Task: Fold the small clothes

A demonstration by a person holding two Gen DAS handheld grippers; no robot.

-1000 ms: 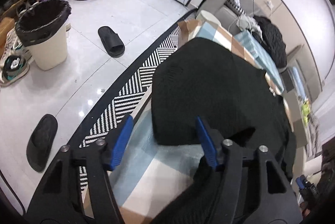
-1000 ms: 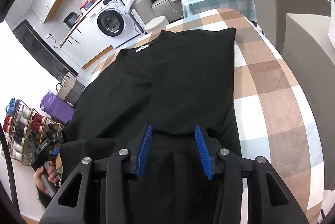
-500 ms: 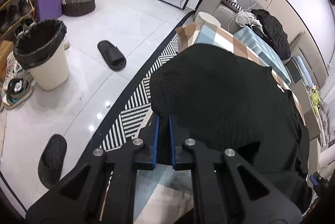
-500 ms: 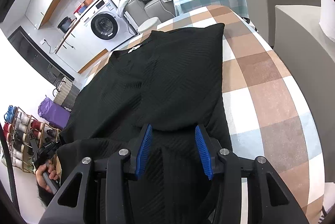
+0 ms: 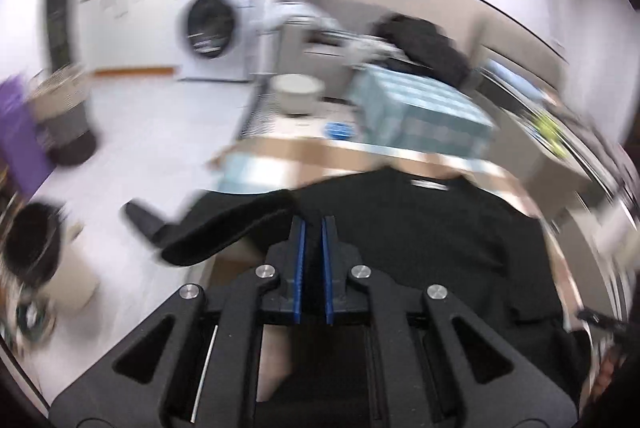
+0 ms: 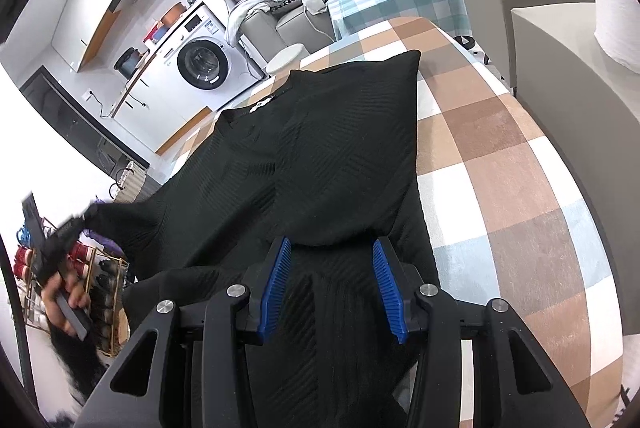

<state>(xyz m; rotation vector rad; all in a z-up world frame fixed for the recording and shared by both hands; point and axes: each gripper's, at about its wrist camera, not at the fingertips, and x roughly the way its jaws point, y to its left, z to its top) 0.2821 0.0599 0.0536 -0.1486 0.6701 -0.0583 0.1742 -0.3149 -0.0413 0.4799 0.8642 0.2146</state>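
A black knit sweater (image 6: 320, 148) lies spread on the table's brown, white and blue checked cloth (image 6: 500, 148), its right sleeve folded in over the body. My left gripper (image 5: 314, 224) is shut on the sweater's left sleeve (image 5: 224, 232), which hangs lifted off the table; this view is blurred. The right wrist view shows that left gripper (image 6: 76, 224) at the far left, in a hand (image 6: 68, 288), with the cloth pulled up into a peak. My right gripper (image 6: 330, 248) sits at the near hem, its blue pads apart with bunched black fabric filling the gap.
A washing machine (image 6: 204, 62) stands by the far wall, with a white stool (image 5: 298, 92) near it. Behind is a second table with a teal checked cloth (image 6: 400, 0) and a black garment. Grey blocks (image 6: 560, 68) flank the right. A bin (image 5: 36, 248) and a slipper (image 5: 144, 220) are on the floor.
My left gripper shut on the sweater's left edge, then rose and swung round with the sleeve lifted. The right gripper stayed where it was, its jaws unchanged.
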